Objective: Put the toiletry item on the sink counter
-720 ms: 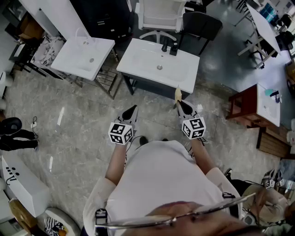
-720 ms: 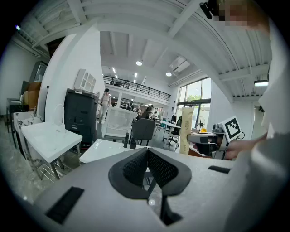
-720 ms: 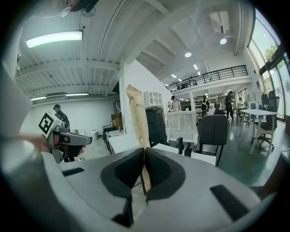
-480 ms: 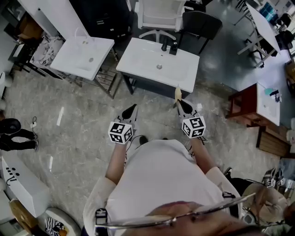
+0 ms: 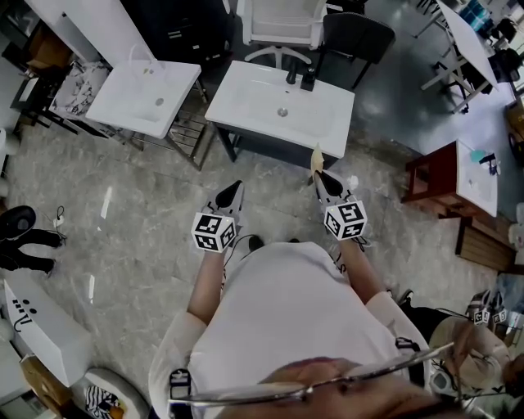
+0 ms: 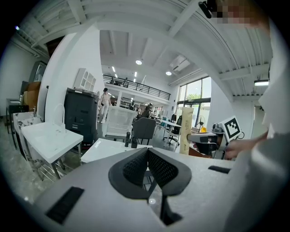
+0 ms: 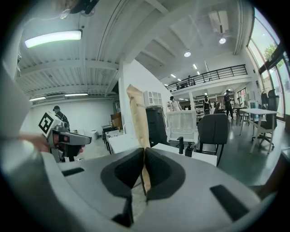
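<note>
My right gripper [image 5: 320, 178] is shut on a flat tan toiletry packet [image 5: 315, 164], which sticks up from between the jaws in the right gripper view as a tall tan strip [image 7: 138, 120]. It hangs over the floor just short of the front edge of the white sink counter [image 5: 327, 139]. That counter has a basin drain [image 5: 282, 112] and a black tap [image 5: 291, 76] at its back. My left gripper [image 5: 236, 190] is shut with nothing in it, level with the right one and to its left. The left gripper view shows the packet [image 6: 186, 131] off to the right.
A second white sink unit [image 5: 176, 90] stands to the left on a wire rack [image 5: 192, 135]. Behind the counter are a white chair [image 5: 278, 24] and a dark chair [image 5: 356, 37]. A red-brown cabinet [image 5: 431, 184] with a white top stands at the right. Black shoes [image 5: 20, 237] lie at left.
The sinks have slid slightly up and away in the head view. Both grippers keep their pose, and the packet stays held.
</note>
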`<state>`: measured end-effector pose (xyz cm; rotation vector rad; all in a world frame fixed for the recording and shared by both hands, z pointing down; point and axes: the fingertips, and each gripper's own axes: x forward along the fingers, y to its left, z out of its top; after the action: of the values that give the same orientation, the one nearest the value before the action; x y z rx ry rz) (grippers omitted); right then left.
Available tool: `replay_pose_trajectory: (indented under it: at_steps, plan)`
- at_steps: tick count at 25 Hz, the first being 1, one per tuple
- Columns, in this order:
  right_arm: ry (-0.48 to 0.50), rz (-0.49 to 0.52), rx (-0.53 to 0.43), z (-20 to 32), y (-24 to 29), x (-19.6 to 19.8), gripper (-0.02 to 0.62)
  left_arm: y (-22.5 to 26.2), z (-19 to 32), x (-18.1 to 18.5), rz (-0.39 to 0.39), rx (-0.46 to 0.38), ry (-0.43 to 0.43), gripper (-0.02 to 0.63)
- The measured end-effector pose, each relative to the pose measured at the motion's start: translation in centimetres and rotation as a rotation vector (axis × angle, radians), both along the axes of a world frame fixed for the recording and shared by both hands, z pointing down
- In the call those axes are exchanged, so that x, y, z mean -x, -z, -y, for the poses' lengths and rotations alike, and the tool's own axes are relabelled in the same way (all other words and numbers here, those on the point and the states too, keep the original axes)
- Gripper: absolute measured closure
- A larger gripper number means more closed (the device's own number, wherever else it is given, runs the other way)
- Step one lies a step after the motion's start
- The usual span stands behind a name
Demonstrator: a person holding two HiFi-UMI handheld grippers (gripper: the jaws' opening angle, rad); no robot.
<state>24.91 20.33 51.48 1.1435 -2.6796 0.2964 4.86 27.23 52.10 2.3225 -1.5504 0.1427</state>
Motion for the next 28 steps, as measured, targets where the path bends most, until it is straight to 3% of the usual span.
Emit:
replay_pose_trajectory:
  at_steps: [28]
  plan:
    - [-0.093,-0.035,0.005,-1.6,-0.7,3.8,0.577,-1.5,0.6,4.1,-0.024,0.023,-0.122,0.601]
